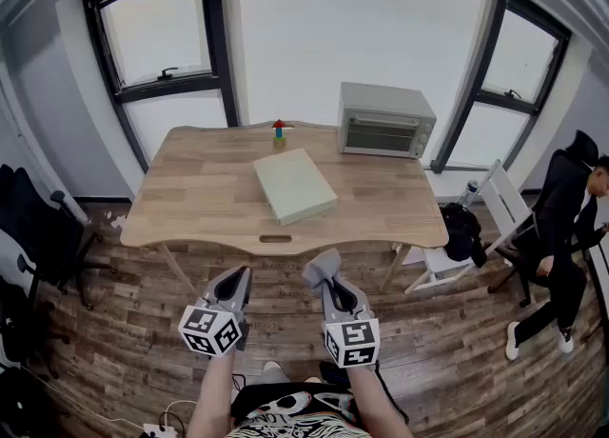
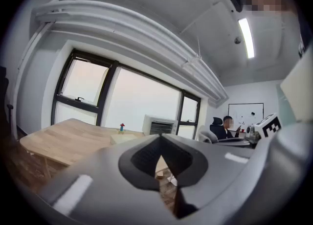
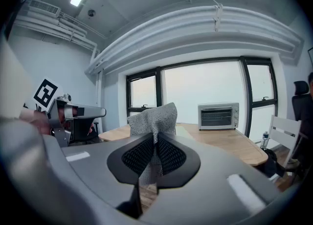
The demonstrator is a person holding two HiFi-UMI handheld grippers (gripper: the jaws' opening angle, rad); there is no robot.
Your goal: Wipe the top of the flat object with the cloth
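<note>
Cloth (image 3: 156, 116), grey and bumpy, pinched tight in the right gripper (image 3: 155, 143), with a tuft poking up past the jaws. Left gripper (image 2: 159, 156) squeezed shut on nothing. Both held low and close to the body, over the wooden floor (image 1: 457, 331), not yet at the table (image 1: 190, 208).

Next job, most likely: reach forward over the near table edge to the flat green box (image 1: 294, 186). Found in the middle of the table, turned a bit crooked. Keep a firm squeeze on the cloth. Lay the loose tuft flat on the box top and rub softly from one side to the other, so as not to shove the box along. Maybe press the box down with the left gripper.

Lots of bare table on both sides of the box. Mind the little toy tower (image 1: 279, 131) near the box's far end, and the toaster oven (image 1: 384, 120) at the far right. Off to the right, a white chair (image 1: 502, 200) and a sitting person (image 1: 561, 227), well apart from the table.
</note>
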